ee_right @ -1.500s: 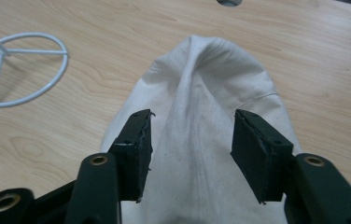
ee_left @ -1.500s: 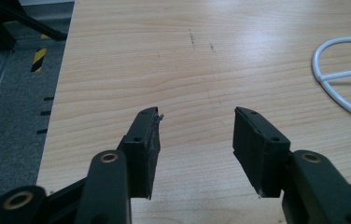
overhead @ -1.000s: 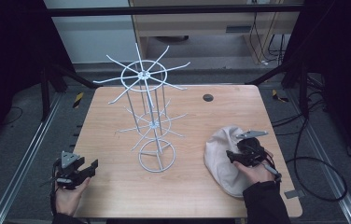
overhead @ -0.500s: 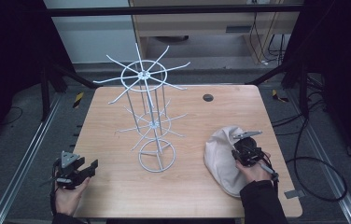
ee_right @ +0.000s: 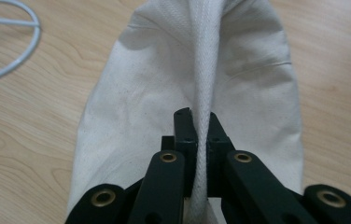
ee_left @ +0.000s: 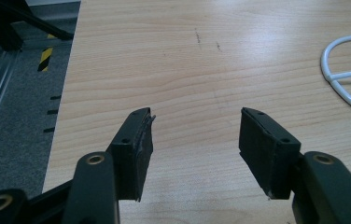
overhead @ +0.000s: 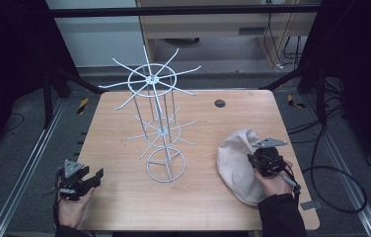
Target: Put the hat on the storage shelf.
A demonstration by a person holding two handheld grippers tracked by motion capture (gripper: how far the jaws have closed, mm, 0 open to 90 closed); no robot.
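In the high view, a cloth bag (overhead: 237, 165) is lying on the right side of the wooden table (overhead: 124, 197), near the front edge. The right gripper (overhead: 264, 159) is resting on the bag, held from behind by the person's right hand (overhead: 274, 181). A white wire rack (overhead: 160, 118) is standing near the middle of the table, well apart from the bag. The left gripper (overhead: 91, 178) is sitting at the front left corner of the table, in the left hand (overhead: 70, 210).

In the left gripper view, the left gripper (ee_left: 194, 140) is standing with its jaws spread wide over bare table (ee_left: 173, 56), nothing between them. The rack's round base (ee_left: 348, 79) is curving in at the right edge.

In the right gripper view, the right gripper (ee_right: 200, 135) is pinching the bag's woven strap (ee_right: 205, 56), its jaws having just been closing onto it. The bag (ee_right: 141, 98) is spreading out flat on the table beyond the jaws.
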